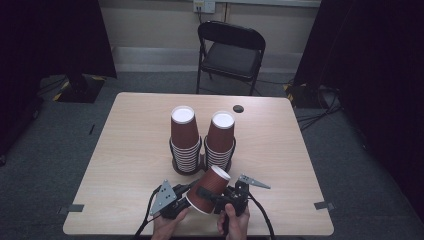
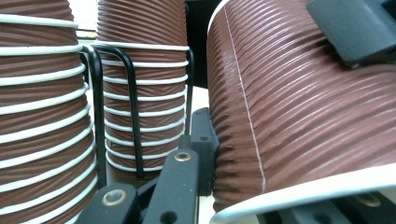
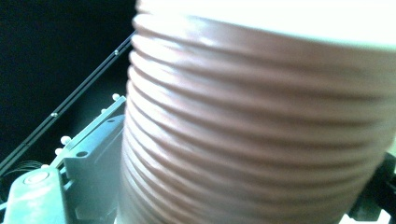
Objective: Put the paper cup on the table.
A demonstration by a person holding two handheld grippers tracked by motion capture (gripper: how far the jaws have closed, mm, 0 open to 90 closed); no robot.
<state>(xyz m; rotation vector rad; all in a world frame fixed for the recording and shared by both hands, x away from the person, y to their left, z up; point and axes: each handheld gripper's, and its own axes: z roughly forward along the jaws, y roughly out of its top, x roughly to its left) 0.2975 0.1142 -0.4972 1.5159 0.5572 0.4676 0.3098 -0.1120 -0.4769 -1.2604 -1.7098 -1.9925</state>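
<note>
**Cup held between 2 grippers**

The left gripper (image 1: pixel 187 196) and right gripper (image 1: pixel 220 197) both clamp the tilted ribbed cup (image 1: pixel 208 190) near the table's (image 1: pixel 125 150) front edge (right-side grip blurred, probably firm). Next: release 1 side, then place it. 2 cup stacks (image 1: pixel 184 137) in wire holders (image 2: pixel 133 107) stand close ahead, crowding the path.

No readable text, label, brand, number or sign anywhere. Ribbed brown cup (image 1: pixel 209 189) at 6 o'clock on the table: plain ridges, no print. Both cup stacks (image 1: pixel 183 140) at centre: blank. Wall outlet (image 1: pixel 204 5) at 12 o'clock: no legible marking.
</note>
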